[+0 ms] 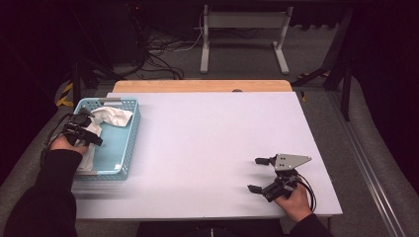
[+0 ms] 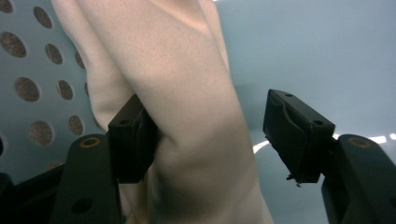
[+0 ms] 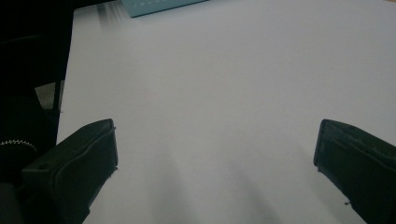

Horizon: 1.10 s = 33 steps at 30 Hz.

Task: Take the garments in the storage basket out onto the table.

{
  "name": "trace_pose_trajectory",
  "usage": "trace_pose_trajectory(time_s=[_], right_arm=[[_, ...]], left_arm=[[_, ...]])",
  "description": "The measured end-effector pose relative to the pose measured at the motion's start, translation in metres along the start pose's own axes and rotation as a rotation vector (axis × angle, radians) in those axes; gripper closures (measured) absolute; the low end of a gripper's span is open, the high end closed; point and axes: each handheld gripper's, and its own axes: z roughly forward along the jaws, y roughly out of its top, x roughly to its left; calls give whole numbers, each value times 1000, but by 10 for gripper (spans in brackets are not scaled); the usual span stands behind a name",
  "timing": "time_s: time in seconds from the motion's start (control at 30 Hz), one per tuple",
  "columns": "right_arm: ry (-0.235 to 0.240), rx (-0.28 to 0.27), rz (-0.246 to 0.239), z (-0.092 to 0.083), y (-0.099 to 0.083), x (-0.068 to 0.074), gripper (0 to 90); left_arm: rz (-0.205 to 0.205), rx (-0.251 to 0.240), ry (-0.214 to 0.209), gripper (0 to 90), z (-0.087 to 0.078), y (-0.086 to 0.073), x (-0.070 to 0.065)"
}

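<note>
Dark floor with tangled cables and a white metal stand lies beyond the pale lavender tabletop (image 1: 207,143), which has a wooden strip along its far edge. At the table's left edge sits a light blue perforated plastic basket (image 1: 126,143), and a crumpled white cloth (image 1: 111,117) lies inside it, towards its far end. My left gripper (image 1: 84,129) reaches down into that basket. Along its jaws I see a fold of the cloth (image 2: 187,116) standing between them: one pad touches the fabric, the other stands clear of it with a gap showing the basket's blue floor, so the jaws are partly apart and nothing is clamped. Further right, well apart from the basket, my right gripper (image 1: 259,174) rests near the table's front right corner, its jaws spread wide over bare tabletop (image 3: 219,102) with nothing between them.
</note>
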Motion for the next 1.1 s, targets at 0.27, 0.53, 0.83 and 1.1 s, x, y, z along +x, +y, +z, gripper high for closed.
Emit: trace_pose_trajectory(time_s=[0.27,0.53,0.83,1.1], right_arm=[[2,1,-1,0,0,0,4],[4,0,-3,0,0,0,4],[10,-5,-6,0,0,1,4],[13,-10,-1,0,0,0,4]], left_arm=[[-25,11,40,535,2,0,1],[-25,11,61,704,1,0,0],[-38,-87,66,766,-14,-2,3],[-99,-236,52,769,-35,-6,11]])
